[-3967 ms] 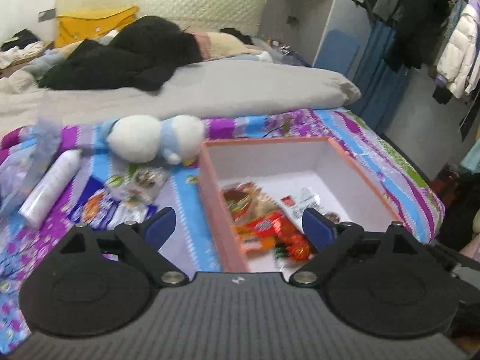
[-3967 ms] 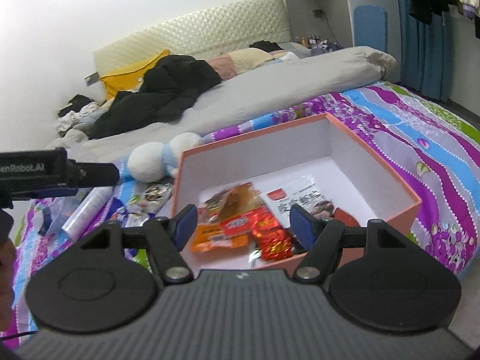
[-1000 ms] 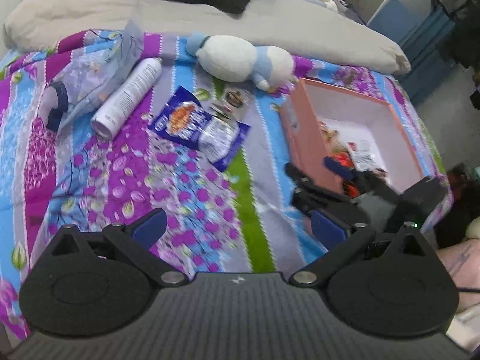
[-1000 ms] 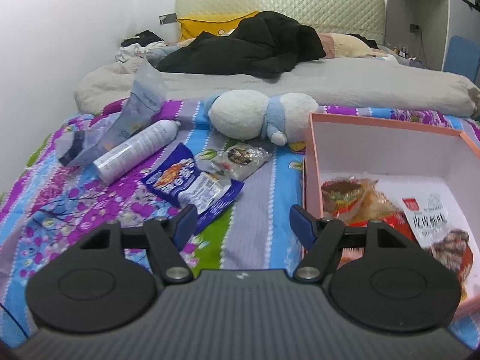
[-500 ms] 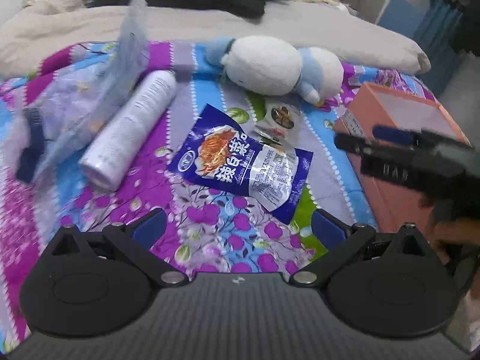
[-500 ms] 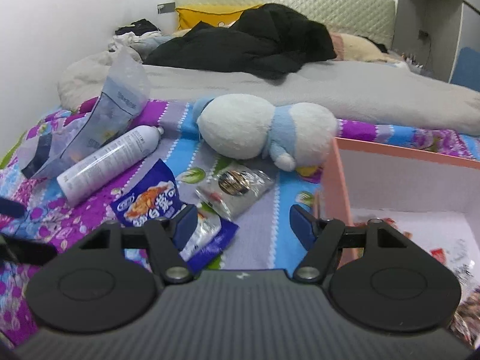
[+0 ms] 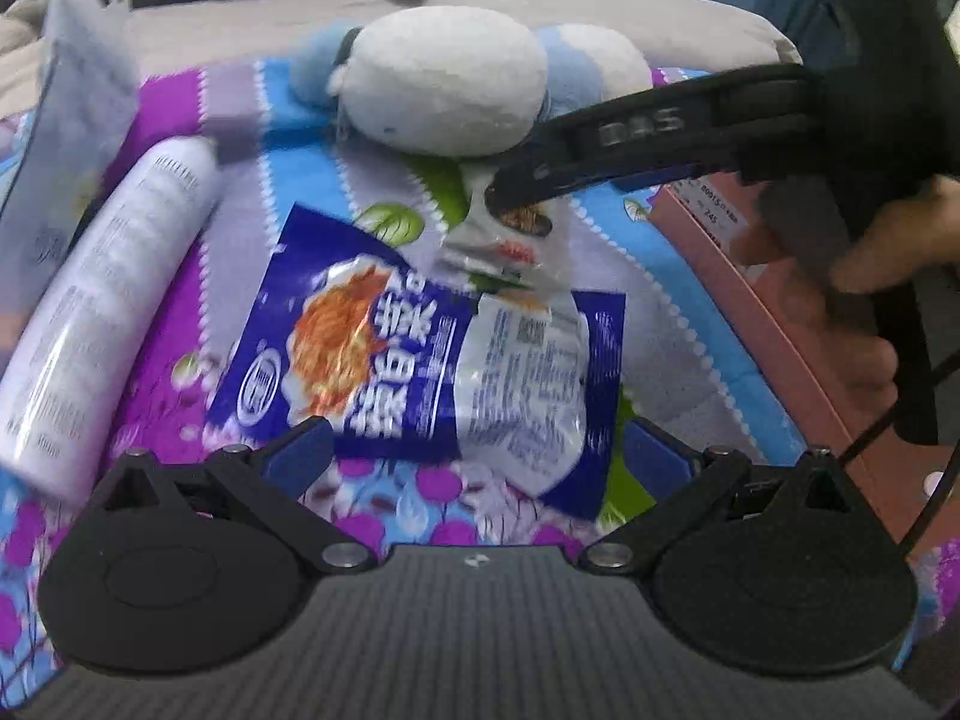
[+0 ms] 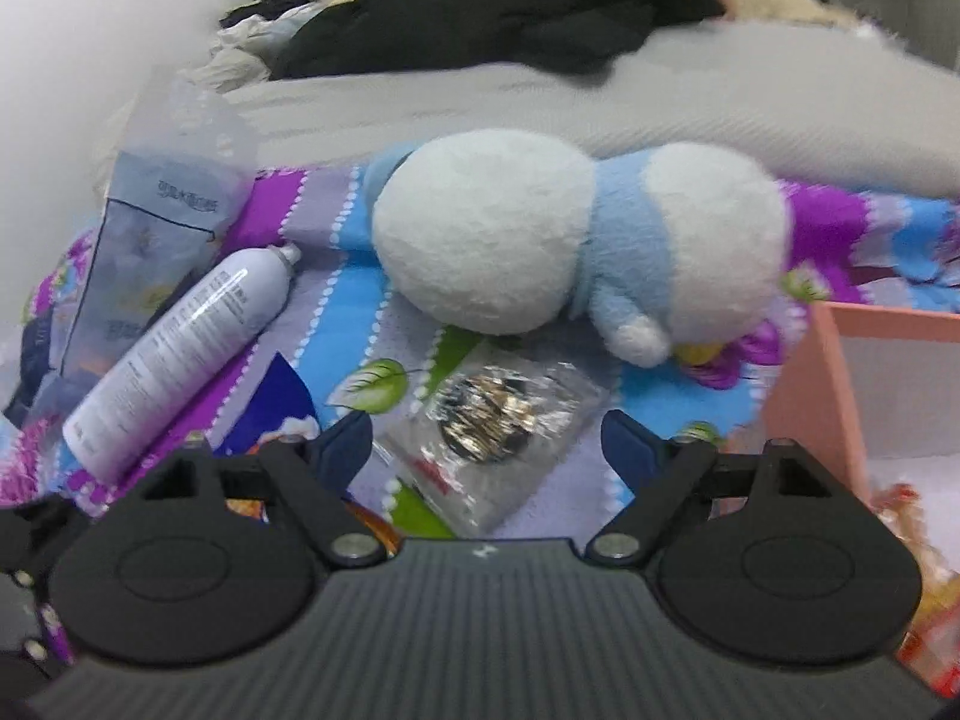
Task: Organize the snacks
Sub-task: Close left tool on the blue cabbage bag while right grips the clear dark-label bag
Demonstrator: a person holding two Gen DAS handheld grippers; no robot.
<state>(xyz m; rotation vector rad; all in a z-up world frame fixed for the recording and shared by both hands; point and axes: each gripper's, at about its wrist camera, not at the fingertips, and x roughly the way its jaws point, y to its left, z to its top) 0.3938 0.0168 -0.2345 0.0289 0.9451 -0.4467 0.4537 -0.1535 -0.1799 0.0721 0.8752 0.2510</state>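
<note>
Left tool stands wide open with nothing gripped, low over the bedspread; the near end of the blue snack bag lies between its blue pads, not touched. Right tool has just been opening its jaws and holds nothing; the clear snack packet lies flat between its tips, pads apart from it. From the left wrist view, the right tool reaches in from the right, its tips over the far end of that clear packet. Clear packet sits just beyond the blue bag, near the plush toy. White spray can lies left of the blue bag. Pink box stands at the right, snacks already inside.
</note>
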